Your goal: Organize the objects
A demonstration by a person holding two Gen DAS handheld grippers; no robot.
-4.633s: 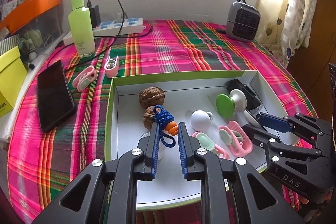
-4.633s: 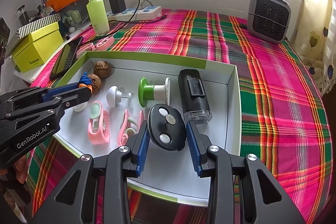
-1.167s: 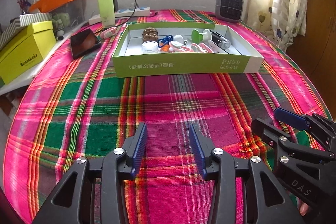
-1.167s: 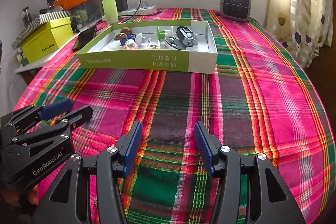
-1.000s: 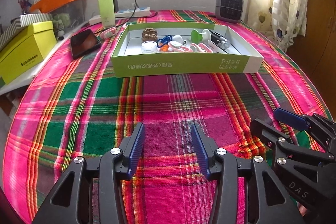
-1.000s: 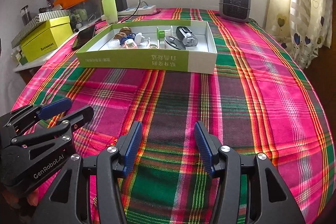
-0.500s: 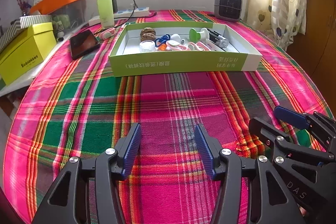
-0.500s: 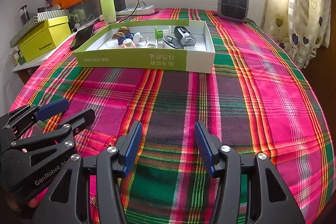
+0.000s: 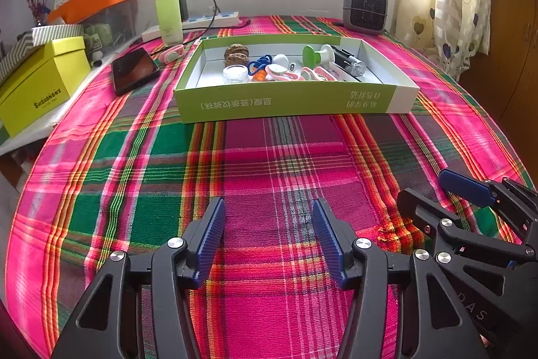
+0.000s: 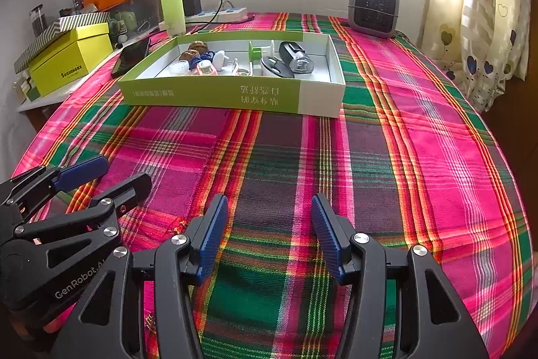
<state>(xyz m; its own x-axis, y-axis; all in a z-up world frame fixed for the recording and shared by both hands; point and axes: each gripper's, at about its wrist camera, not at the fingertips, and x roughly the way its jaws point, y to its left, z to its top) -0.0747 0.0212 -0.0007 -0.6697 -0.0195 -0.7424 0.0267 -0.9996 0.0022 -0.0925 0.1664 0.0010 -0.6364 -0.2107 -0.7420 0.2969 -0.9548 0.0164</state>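
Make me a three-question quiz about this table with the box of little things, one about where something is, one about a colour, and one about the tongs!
1. Where is the phone?
A. in the tray
B. on the cloth left of the tray
C. on the heater

2. What colour is the tall bottle?
A. light green
B. blue
C. red

3. How are the left tongs?
A. shut on a walnut
B. shut on nothing
C. open, holding nothing

Answers:
1 B, it lies on the plaid cloth beside the tray.
2 A, the bottle by the power strip is light green.
3 C, only cloth shows between them; they have just opened wider.
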